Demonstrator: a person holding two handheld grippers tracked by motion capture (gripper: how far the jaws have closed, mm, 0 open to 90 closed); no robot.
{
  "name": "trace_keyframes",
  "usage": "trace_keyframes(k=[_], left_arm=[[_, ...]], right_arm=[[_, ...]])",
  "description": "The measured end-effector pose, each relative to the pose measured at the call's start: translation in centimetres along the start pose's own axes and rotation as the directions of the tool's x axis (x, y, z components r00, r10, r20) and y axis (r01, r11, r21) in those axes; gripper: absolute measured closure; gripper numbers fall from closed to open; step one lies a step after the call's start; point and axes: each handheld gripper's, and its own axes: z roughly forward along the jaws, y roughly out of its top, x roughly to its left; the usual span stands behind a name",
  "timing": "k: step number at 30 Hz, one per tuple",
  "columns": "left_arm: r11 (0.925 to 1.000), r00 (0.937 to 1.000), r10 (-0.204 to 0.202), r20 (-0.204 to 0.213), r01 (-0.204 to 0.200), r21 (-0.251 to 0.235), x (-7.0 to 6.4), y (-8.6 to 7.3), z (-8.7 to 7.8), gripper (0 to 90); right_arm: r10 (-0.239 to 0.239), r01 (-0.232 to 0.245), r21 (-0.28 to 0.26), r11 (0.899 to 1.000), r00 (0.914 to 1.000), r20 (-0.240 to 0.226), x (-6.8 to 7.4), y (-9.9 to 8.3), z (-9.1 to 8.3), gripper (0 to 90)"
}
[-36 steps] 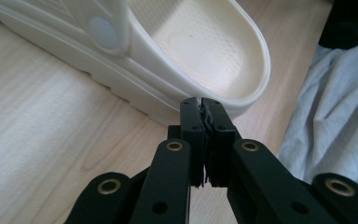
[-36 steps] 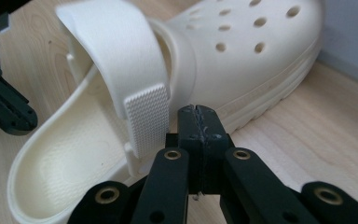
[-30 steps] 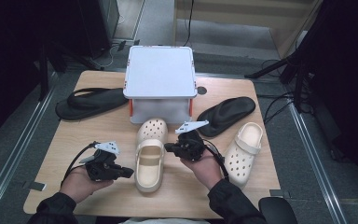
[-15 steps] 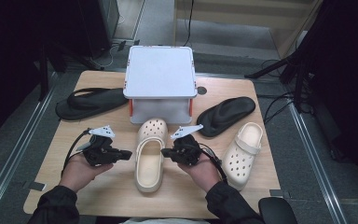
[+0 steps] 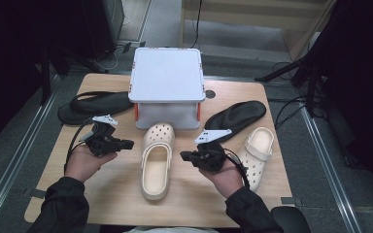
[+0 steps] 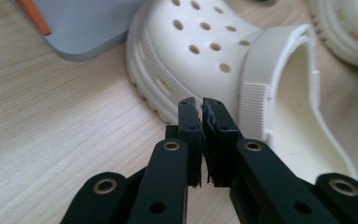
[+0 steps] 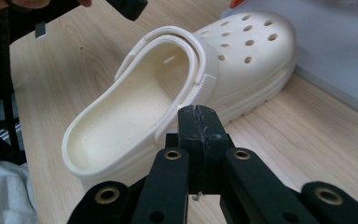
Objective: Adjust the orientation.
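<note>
Starting at the left of the high view: my left tongs [image 5: 126, 143] hover just beside the cream clog [image 5: 156, 160], pressed together with nothing between them, tips aimed at its toe side. The clog lies centre-frame on the bench [image 5: 102, 194], toe almost against the grey lidded box [image 5: 166, 87]. Over to the right, my right tongs [image 5: 184, 156] sit just off the clog's other flank, also shut tight and empty; in the right gripper view they point at the folded-forward heel strap [image 7: 193, 60]. I read this as the approach step, both sides lining up on the clog. Next I need to spread the tongs before closing on the rim or strap. The box has its lid on, so I can't tell what's inside. Far right, a second cream clog [image 5: 256, 155] waits beside a black sandal [image 5: 235, 116].
</note>
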Motion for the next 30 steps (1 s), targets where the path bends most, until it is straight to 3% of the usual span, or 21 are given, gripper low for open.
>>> trace_keyframes(k=[6, 11, 13, 17, 25, 30], left_arm=[[0.9996, 0.9997, 0.024, 0.007, -0.024, -0.012, -0.2, -0.3, 0.1, 81.3], [0.9988, 0.9987, 0.049, 0.013, -0.049, -0.009, -0.3, -0.3, 0.0, 70.3], [0.9979, 0.9979, 0.064, 0.011, -0.064, -0.013, -0.2, -0.4, 0.2, 66.2], [0.998, 0.9982, 0.061, 0.004, -0.06, -0.018, 0.1, -0.3, 0.3, 61.1], [0.9976, 0.9975, 0.068, -0.02, -0.068, -0.013, 0.6, -0.4, 0.4, 53.4], [0.9968, 0.9966, 0.08, -0.02, -0.08, -0.005, 0.5, -0.3, 0.6, 52.1]], right_arm=[[-0.042, 0.044, -0.025, 0.999, 0.998, 0.046, -0.7, -1.7, -2.6, 87.8], [-0.016, 0.017, -0.01, 1.0, 0.9971, 0.075, -1.7, -2.9, -4.2, 85.4], [0.003, -0.003, -0.003, 1.0, 0.9941, 0.108, -2.3, -3.9, -5.4, 84.5], [0.028, -0.028, -0.003, 1.0, 0.9901, 0.137, -3.0, -5.3, -6.9, 84.6], [0.042, -0.043, 0.002, 0.999, 0.9808, 0.19, -3.8, -6.4, -8.0, 85.7], [0.076, -0.076, -0.009, 0.997, 0.9771, 0.198, -4.6, -7.1, -8.8, 86.8]])
